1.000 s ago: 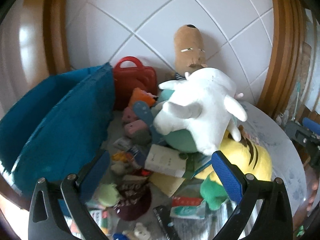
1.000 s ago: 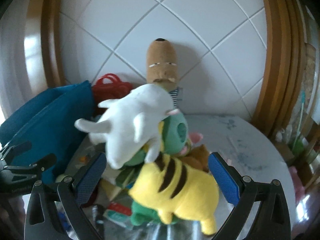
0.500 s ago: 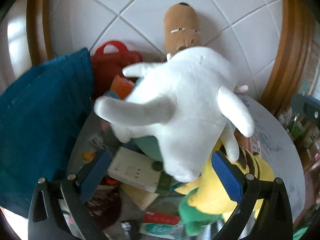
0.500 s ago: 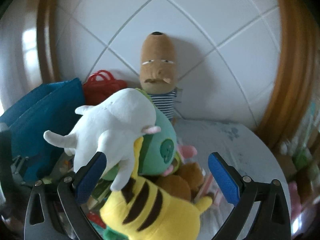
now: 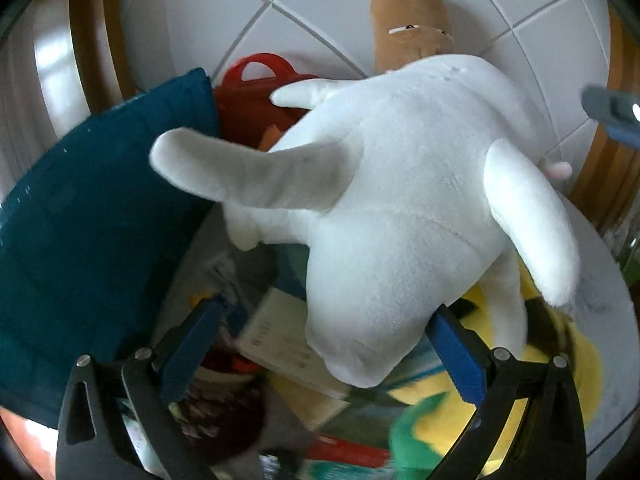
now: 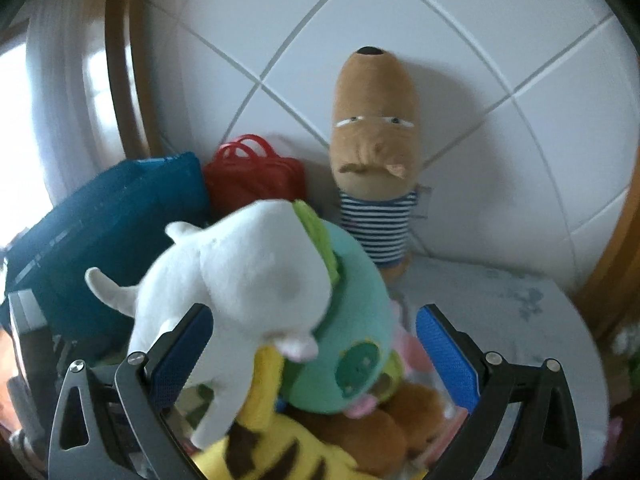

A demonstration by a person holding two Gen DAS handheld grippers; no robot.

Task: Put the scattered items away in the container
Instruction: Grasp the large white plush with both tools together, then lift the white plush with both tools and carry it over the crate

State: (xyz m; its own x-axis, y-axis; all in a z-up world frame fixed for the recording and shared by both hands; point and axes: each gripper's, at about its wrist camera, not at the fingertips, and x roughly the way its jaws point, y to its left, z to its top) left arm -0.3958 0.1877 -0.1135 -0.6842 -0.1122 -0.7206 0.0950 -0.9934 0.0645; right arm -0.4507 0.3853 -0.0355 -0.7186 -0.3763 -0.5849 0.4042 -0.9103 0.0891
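White tiled wall backs a round table (image 6: 520, 312) heaped with toys. Left of both tools stands the teal container (image 5: 92, 232). Between the spread left gripper (image 5: 324, 344) fingers sits the white plush (image 5: 400, 208), likely the pickup target; closing comes next. The right gripper (image 6: 312, 352) hangs spread, empty.

1. The rabbit plush (image 5: 400, 208) fills the centre of the left wrist frame, lying on top of the toy pile.
2. The fabric bin (image 5: 92, 240) sits at its left.
3. The handled case (image 5: 256, 96) stands behind, upper centre.
4. The dog plush (image 6: 376, 168) leans on the tiled wall (image 6: 280, 20), on the desk (image 6: 500, 312).
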